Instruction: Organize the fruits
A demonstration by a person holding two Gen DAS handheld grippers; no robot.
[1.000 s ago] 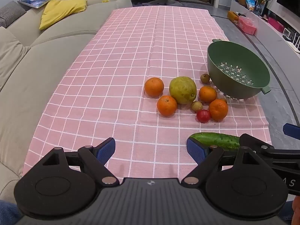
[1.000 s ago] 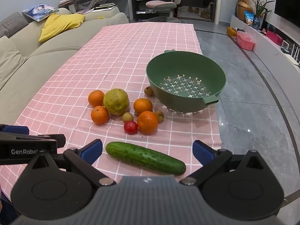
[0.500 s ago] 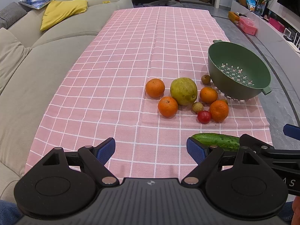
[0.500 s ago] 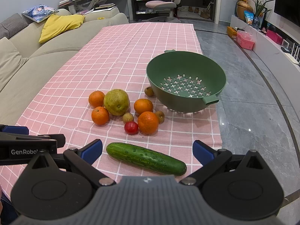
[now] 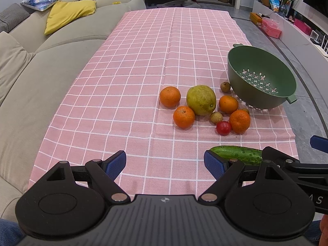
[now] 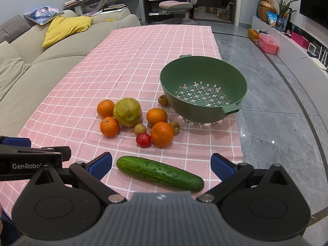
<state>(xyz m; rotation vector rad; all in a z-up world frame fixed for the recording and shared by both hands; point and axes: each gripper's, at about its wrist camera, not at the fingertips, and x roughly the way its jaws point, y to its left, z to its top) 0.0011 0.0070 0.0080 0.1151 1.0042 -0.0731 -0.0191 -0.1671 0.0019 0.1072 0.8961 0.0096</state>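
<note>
On the cloth (image 6: 143, 61), all my fruit lies loose; the colander (image 6: 203, 110) is empty. Both my left gripper (image 5: 165, 164) and right gripper (image 6: 162, 164) gape, holding nothing.

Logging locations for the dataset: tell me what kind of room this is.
Most likely a home living room: a beige sofa with a yellow cushion runs beside the pink checked tablecloth, and a desk chair stands behind.

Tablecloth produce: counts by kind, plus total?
Oranges: 4
Small brown fruits: 3
Large yellow-green citrus: 1
Red tomato: 1
Cucumber: 1
Total: 10, all outside the green colander.
</note>
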